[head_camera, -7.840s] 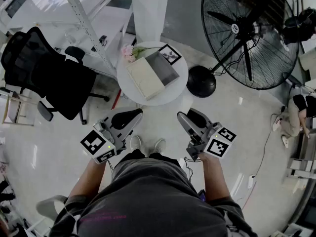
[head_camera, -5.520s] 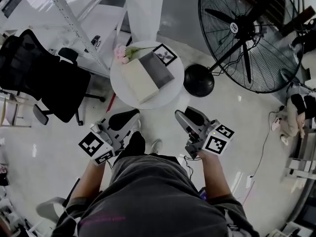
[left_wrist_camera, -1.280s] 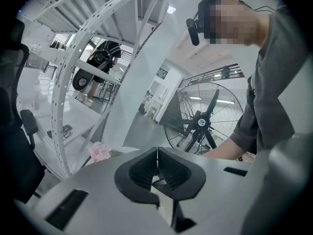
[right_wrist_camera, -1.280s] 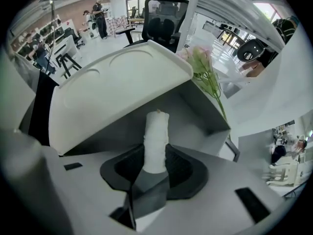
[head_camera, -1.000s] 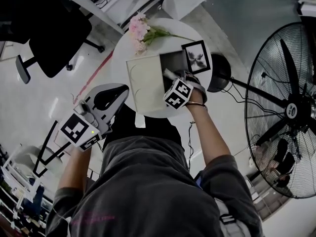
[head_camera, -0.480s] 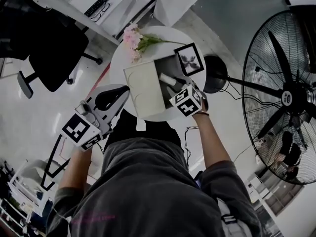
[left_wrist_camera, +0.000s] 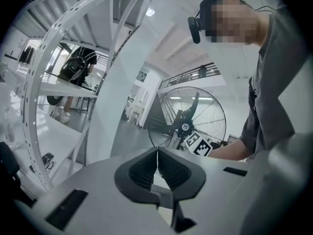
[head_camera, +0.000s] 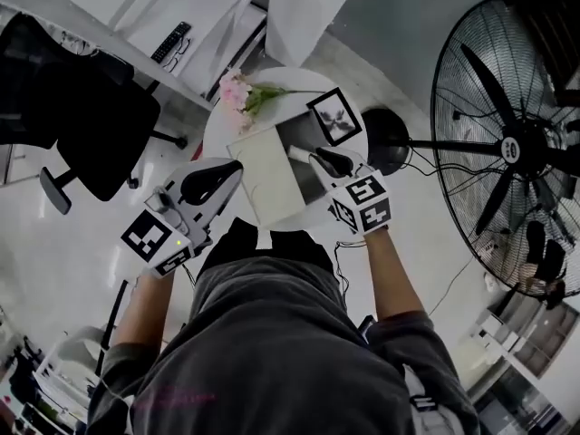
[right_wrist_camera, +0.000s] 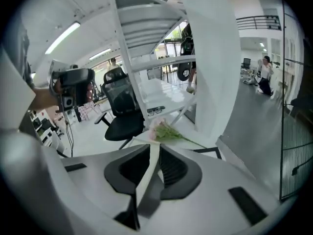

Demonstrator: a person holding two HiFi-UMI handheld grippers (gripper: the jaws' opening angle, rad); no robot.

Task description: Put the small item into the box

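Note:
On the round white table (head_camera: 349, 157) an open box (head_camera: 306, 143) shows its grey inside, its cream lid (head_camera: 269, 178) laid flat at the left. A small white item (head_camera: 297, 155) lies in the box. My right gripper (head_camera: 324, 160) hovers at the box's near right edge, just right of the item; its jaws are closing to a narrow slit with nothing between them (right_wrist_camera: 155, 148). My left gripper (head_camera: 216, 176) hangs off the table's near left side, shut and empty (left_wrist_camera: 157, 152).
A framed picture (head_camera: 335, 116) and pink flowers (head_camera: 237, 92) lie at the table's far side. A large floor fan (head_camera: 507, 143) stands right, its round base (head_camera: 388, 150) beside the table. A black office chair (head_camera: 82, 116) and a white desk (head_camera: 136, 25) are at left.
The right gripper has drawn back from over the box toward the table's near right edge. The white item stays in the box. The left gripper has hardly moved.

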